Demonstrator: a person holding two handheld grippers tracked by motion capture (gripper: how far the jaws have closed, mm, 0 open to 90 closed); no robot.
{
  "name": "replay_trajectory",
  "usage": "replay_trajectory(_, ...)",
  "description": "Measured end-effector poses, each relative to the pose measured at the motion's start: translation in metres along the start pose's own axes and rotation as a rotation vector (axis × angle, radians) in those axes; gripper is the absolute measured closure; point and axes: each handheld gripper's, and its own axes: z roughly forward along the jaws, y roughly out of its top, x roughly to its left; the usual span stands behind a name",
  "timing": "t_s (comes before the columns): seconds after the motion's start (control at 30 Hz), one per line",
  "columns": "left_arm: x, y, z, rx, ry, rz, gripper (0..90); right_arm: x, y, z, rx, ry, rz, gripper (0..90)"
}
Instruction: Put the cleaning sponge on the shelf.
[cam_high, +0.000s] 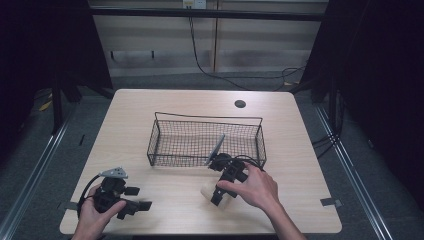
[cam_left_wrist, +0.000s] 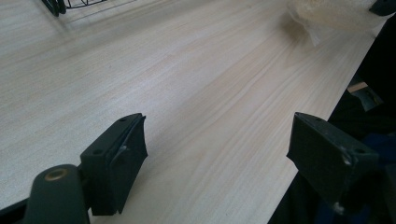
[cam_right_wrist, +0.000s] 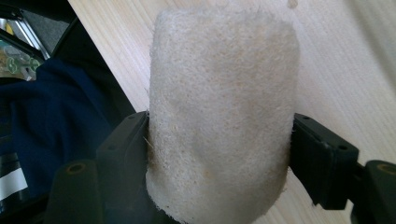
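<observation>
Right gripper (cam_high: 220, 192) fingers clamped on sponge (cam_right_wrist: 223, 112), on tabletop (cam_high: 165, 200) just before wire basket (cam_high: 160, 145). Left gripper (cam_high: 131, 200) fingers spread, empty, well left of basket. Risk: soft sponge squashing, slipping free during lift over basket rim.

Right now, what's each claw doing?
Left claw: open, holding nothing, low over the table.
Right claw: shut on the sponge.
</observation>
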Motion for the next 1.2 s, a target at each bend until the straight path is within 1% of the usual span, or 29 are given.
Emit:
replay_trajectory(0.13, 0.0, 0.0, 0.002, 0.003, -0.001, 0.0, 18.6, 0.001, -0.001, -0.004, -0.006, 0.002, -0.006, 25.4)
replay_trajectory(0.2, -0.001, 0.0, 0.002, 0.003, -0.001, -0.001, 18.6, 0.001, -0.001, -0.005, 0.005, -0.003, -0.006, 25.4)
replay_trajectory(0.27, 0.0, 0.0, 0.001, 0.003, 0.001, 0.005, 18.7, 0.002, -0.001, -0.007, 0.007, 0.002, -0.011, 25.4)
replay_trajectory(0.43, 0.0, 0.0, 0.001, 0.002, 0.0, 0.003, 18.6, 0.002, -0.001, -0.012, 0.01, 0.002, -0.005, 25.4)
replay_trajectory(0.53, 0.0, 0.0, 0.002, 0.006, 0.001, 0.001, 18.6, 0.002, -0.001, -0.016, 0.012, -0.001, -0.01, 25.4)
replay_trajectory(0.67, -0.001, 0.0, 0.002, 0.004, 0.0, -0.001, 18.6, 0.004, 0.0, -0.022, 0.007, 0.016, -0.013, 25.4)
replay_trajectory(0.73, -0.001, 0.0, 0.002, 0.003, -0.001, -0.001, 18.6, 0.006, 0.0, -0.025, 0.004, 0.021, -0.024, 25.4)
replay_trajectory(0.93, 0.0, 0.0, 0.002, 0.006, 0.004, 0.0, 18.6, 0.008, -0.001, -0.03, 0.003, 0.028, -0.028, 25.4)
replay_trajectory(1.0, -0.001, 0.0, 0.002, 0.004, 0.003, 0.001, 18.6, 0.008, -0.002, -0.033, 0.001, 0.038, -0.024, 25.4)
replay_trajectory(1.1, 0.0, 0.0, 0.002, 0.006, 0.003, 0.002, 18.6, 0.008, -0.003, -0.039, -0.007, 0.032, -0.029, 25.4)
replay_trajectory(1.13, 0.0, 0.0, 0.002, 0.007, 0.003, 0.001, 18.6, 0.009, -0.004, -0.042, -0.009, 0.038, -0.034, 25.4)
replay_trajectory(1.2, 0.0, 0.0, 0.002, 0.006, 0.003, 0.002, 18.6, 0.009, -0.004, -0.043, -0.007, 0.034, -0.036, 25.4)
